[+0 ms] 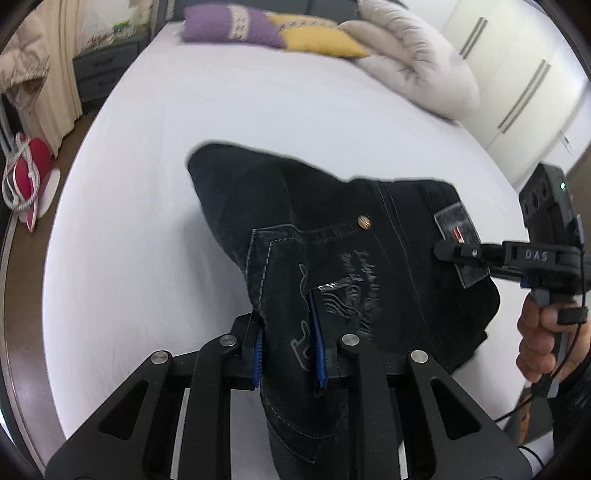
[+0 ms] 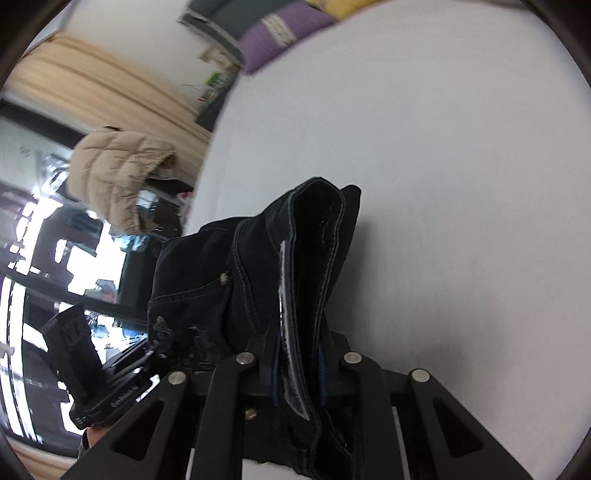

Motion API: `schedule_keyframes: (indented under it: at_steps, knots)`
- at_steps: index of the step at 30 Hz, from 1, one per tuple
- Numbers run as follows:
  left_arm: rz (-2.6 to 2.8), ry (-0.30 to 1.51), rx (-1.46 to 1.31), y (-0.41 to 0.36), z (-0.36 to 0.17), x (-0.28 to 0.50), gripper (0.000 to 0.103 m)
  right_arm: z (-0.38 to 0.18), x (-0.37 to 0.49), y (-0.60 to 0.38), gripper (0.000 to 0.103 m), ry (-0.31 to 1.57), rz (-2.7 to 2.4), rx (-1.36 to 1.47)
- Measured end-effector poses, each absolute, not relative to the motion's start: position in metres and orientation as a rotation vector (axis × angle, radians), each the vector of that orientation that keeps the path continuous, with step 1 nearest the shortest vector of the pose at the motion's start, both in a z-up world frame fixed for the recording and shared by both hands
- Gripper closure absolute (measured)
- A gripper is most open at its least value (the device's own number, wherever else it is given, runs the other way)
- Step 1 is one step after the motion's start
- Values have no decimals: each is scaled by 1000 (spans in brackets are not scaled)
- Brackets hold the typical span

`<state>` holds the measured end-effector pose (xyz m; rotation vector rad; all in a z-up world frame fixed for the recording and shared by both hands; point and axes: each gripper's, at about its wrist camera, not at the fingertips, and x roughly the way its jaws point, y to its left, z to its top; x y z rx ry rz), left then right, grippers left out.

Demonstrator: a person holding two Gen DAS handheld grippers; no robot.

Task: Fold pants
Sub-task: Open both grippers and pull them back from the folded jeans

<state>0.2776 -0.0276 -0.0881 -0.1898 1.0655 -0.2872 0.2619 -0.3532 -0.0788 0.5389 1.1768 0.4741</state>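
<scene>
Black jeans (image 1: pixel 332 229) hang lifted over the white bed (image 1: pixel 258 110), waistband up, with a copper button and a leather patch showing. My left gripper (image 1: pixel 286 350) is shut on the jeans at the back pocket corner, blue pads pinching the cloth. My right gripper (image 1: pixel 448 251) is shut on the waistband at the patch. In the right wrist view the right gripper (image 2: pixel 299 369) clamps the waistband edge of the jeans (image 2: pixel 258 266). The left gripper (image 2: pixel 110 384) shows there at lower left, holding the same cloth.
Purple (image 1: pixel 229 24) and yellow (image 1: pixel 317 37) pillows and a grey duvet (image 1: pixel 417 70) lie at the head of the bed. White wardrobes (image 1: pixel 517 81) stand to the right. A beige coat (image 2: pixel 118 173) and curtain are off the bed's left side.
</scene>
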Motion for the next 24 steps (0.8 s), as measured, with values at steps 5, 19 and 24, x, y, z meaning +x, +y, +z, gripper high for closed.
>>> schedule_keyframes:
  at_steps: [5,19,24]
  knots:
    - [-279,1065,-256,-3,-120,285,65,-123,263,-368,62,1189,428,626]
    - [-39,596,-85,-21,29,170,0,31,139,-363,7,681,267,300]
    - [-43,471,-99,-29,84,97,0,106,60,-353,0,388,221,197]
